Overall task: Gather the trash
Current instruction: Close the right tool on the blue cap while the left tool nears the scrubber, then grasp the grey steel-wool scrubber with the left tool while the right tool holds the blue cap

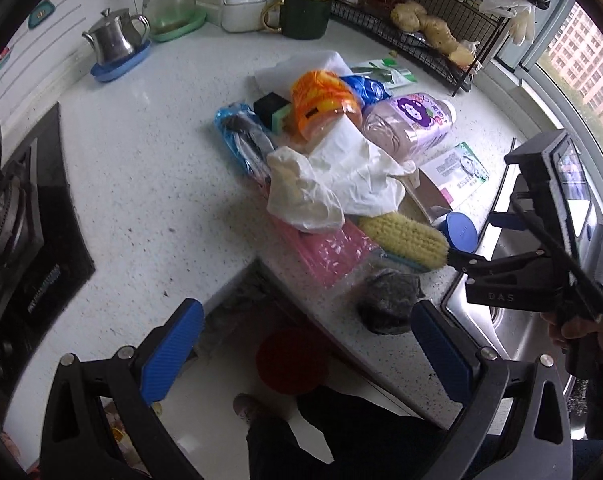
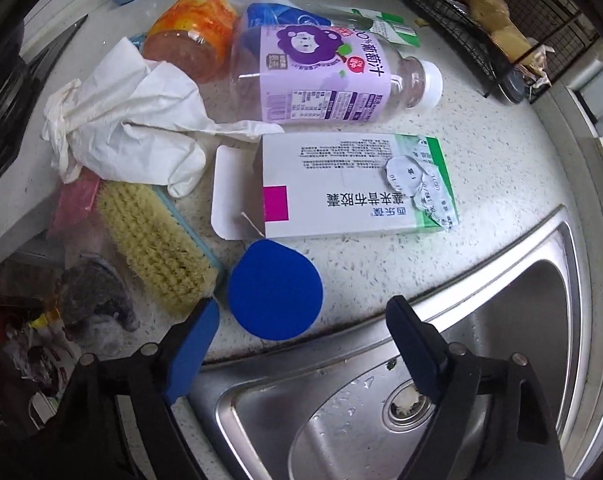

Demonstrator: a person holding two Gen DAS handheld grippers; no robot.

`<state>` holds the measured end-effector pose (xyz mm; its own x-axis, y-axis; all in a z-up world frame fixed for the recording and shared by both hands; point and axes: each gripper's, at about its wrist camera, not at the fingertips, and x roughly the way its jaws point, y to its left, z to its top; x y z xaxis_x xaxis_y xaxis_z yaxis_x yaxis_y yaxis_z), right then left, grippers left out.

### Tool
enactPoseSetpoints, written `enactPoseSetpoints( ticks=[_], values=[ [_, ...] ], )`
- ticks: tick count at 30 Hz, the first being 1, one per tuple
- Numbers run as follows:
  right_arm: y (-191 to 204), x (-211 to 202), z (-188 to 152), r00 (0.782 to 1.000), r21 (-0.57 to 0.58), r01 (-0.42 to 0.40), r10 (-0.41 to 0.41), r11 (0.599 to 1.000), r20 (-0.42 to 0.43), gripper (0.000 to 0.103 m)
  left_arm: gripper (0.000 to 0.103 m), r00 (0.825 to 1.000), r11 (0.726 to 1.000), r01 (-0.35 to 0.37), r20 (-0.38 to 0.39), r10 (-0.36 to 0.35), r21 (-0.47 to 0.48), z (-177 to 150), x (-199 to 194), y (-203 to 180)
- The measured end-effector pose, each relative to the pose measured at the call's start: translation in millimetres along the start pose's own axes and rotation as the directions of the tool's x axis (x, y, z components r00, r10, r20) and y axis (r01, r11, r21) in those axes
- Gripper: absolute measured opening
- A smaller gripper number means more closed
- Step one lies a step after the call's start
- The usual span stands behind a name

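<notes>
round blue plastic lid (image 2: 274,289), lower centre, flat on white speckled worktop (image 2: 481,184) | light, stiff, slick; pinch across rim | right gripper (image 2: 303,342) jaws open, empty, above | left gripper (image 1: 307,354) jaws open, empty

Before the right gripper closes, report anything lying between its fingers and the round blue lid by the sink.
Nothing visible does. The right gripper hangs open over the sink's rim, and the blue lid lies uncovered just ahead. The scrub brush sits beside it.

left claw (image 1: 307,350): jaws apart, empty, pointing down | right claw (image 2: 303,338): jaws apart, empty, pointing down
</notes>
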<state>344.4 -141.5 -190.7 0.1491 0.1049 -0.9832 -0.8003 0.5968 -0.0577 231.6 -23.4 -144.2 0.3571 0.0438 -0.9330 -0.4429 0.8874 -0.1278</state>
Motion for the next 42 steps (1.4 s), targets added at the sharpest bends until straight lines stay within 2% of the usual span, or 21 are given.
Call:
enactPoseSetpoints(
  ticks=[6, 10, 12, 13, 18, 23, 24, 25, 26, 30, 36, 42],
  values=[
    [-0.1, 7.3, 1.8, 0.998, 0.037, -0.056, 0.056, 0.998, 0.018, 0.064, 0.103, 1.0, 1.0, 0.002, -0.019, -0.003, -0.006, -0.7, 4.0, -3.1],
    [-0.1, 3.6, 1.9, 0.996, 0.036, -0.077, 0.075, 0.996, 0.039, 0.058, 0.103, 1.0, 1.0, 0.003, -0.027, -0.003, 0.008, -2.5, 4.6, -8.8],
    [-1.4, 5.2, -0.8, 0.995, 0.036, -0.089, 0.087, 0.995, 0.057, 0.044, 0.103, 0.999, 1.0, 0.014, -0.039, -0.013, 0.012, -3.9, 5.8, -11.0],
    [-0.2, 3.9, -1.1, 0.994, 0.035, -0.089, 0.087, 0.995, 0.069, 0.043, 0.103, 0.998, 1.0, 0.023, -0.05, -0.023, 0.006, -4.3, 7.2, -11.8],
    [0.8, 3.0, -3.1, 0.991, 0.066, -0.108, 0.102, 0.992, 0.084, 0.043, 0.103, 0.994, 0.997, 0.067, -0.08, -0.069, -0.03, -5.3, 12.2, -16.6],
    [-14.4, -26.7, -17.7, 0.987, 0.132, -0.112, 0.095, 0.985, 0.126, 0.043, 0.102, 0.989, 0.997, 0.077, -0.123, -0.08, -0.027, -5.1, 24.6, -26.1],
    [-17.9, -32.4, -20.4, 0.985, 0.148, -0.125, 0.106, 0.981, 0.134, 0.043, 0.098, 0.989, 0.997, 0.071, -0.127, -0.073, -0.023, -5.0, 27.9, -29.3],
    [-20.2, -35.8, -22.2, 0.984, 0.157, -0.13, 0.108, 0.979, 0.139, 0.043, 0.089, 0.989, 0.997, 0.067, -0.129, -0.069, -0.024, -4.9, 30.3, -31.0],
    [-23.1, -37.9, -22.8, 0.984, 0.163, -0.131, 0.108, 0.978, 0.144, 0.043, 0.083, 0.988, 0.997, 0.071, -0.134, -0.074, -0.025, -4.5, 33.8, -32.6],
    [-34.4, -56.5, -31.0, 0.985, 0.172, -0.127, 0.103, 0.977, 0.14, 0.043, 0.083, 0.979, 0.996, 0.083, -0.184, -0.085, -0.015, -3.2, 55.1, -43.5],
    [-42.3, -61.4, -47.1, 0.986, 0.178, -0.125, 0.102, 0.976, 0.129, 0.043, 0.083, 0.975, 0.996, 0.089, -0.204, -0.089, -0.007, 0.7, 69.5, -54.8],
    [-46.7, -50.3, -62.0, 0.987, 0.188, -0.127, 0.106, 0.974, 0.117, 0.043, 0.083, 0.977, 0.999, 0.044, -0.207, -0.046, -0.012, 3.8, 85.6, -56.1]
  ],
)
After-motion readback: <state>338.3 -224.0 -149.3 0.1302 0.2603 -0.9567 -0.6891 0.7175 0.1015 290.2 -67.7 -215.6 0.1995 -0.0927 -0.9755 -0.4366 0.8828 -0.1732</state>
